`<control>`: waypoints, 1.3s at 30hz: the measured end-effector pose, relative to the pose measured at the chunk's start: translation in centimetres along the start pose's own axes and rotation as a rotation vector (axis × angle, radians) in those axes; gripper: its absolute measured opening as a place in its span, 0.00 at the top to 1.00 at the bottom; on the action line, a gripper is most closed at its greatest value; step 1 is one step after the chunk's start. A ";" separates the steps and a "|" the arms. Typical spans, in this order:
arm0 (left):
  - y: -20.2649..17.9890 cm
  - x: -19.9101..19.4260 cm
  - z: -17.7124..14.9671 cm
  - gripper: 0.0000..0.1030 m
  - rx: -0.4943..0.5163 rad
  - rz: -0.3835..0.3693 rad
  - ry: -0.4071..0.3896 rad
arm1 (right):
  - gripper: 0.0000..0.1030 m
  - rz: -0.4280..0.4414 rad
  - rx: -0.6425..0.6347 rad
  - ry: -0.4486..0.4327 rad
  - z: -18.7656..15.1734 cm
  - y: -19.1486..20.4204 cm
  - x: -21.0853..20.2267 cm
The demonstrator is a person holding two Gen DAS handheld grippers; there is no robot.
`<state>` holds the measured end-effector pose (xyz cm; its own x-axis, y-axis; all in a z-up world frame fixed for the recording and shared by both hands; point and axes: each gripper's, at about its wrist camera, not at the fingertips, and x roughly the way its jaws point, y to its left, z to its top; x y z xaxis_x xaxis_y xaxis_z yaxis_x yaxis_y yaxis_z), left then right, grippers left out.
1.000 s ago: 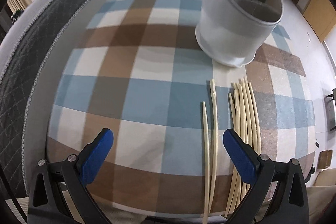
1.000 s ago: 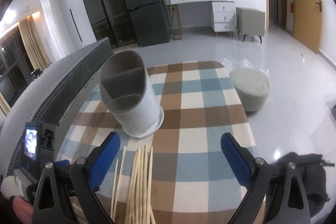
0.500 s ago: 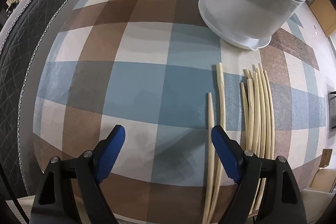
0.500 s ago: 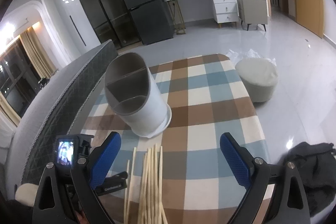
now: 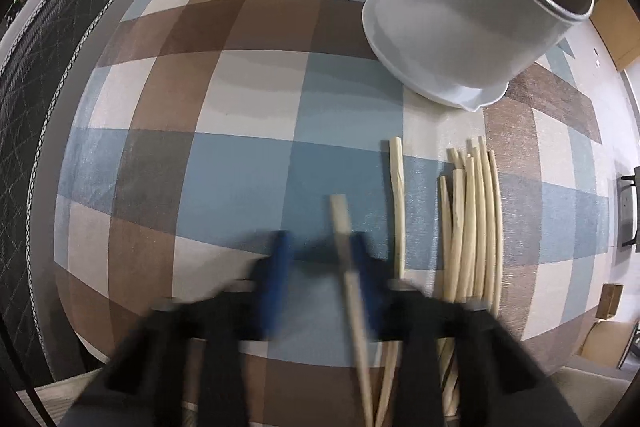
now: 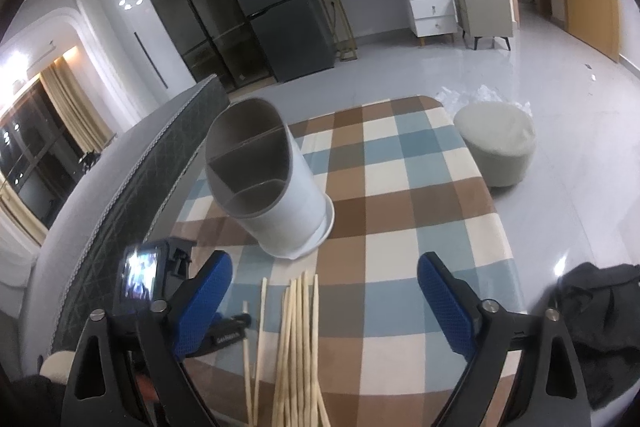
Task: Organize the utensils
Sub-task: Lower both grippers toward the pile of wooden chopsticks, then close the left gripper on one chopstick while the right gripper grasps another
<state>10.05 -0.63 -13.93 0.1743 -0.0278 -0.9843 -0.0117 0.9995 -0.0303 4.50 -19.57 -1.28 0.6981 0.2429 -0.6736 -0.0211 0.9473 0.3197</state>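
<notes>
Pale wooden chopsticks lie on the checked tablecloth [image 5: 240,107]. My left gripper [image 5: 318,255] points down at them, blurred, its jaws closing. One chopstick [image 5: 340,215] stands between them against the right finger, and a gap still shows beside the left finger [image 5: 280,259]. Another single chopstick [image 5: 397,203] and a bundle of several chopsticks [image 5: 472,219] lie to the right. The white divided holder [image 5: 472,15] stands upright beyond them. My right gripper [image 6: 324,267] hovers open and holds nothing, above the bundle [image 6: 298,339] and short of the holder [image 6: 272,187]. The left gripper [image 6: 224,331] shows at lower left.
A grey quilted cushion edge [image 5: 40,87] runs along the table's left side. Off the table's far right corner, a round pouf [image 6: 496,147] stands on the floor. A black cloth heap [image 6: 600,327] lies on the floor at the right. A dark fridge [image 6: 280,7] stands at the back.
My left gripper sank toward the table and its jaws went from wide apart to nearly together around one chopstick, which slid left, away from its neighbour. The right gripper stayed put.
</notes>
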 end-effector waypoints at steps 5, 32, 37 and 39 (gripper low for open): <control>0.8 0.0 1.4 0.99 -0.058 -0.050 0.013 | 0.27 0.035 -0.001 0.066 -0.4 0.2 1.1; 8.9 -12.5 0.4 1.00 -0.091 -0.281 -0.296 | 0.74 0.072 -0.227 0.491 -3.0 8.1 16.5; 10.2 -12.5 0.2 1.00 -0.108 -0.314 -0.276 | 0.74 -0.019 -0.328 0.523 -3.4 9.8 19.6; 10.8 -12.6 0.0 1.00 -0.116 -0.334 -0.274 | 0.74 -0.055 -0.361 0.519 -3.8 10.3 19.8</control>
<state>7.76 10.56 -1.87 0.4415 -0.3279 -0.8352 -0.0178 0.9274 -0.3735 15.36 -4.25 -13.87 0.2692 0.1754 -0.9470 -0.2981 0.9502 0.0912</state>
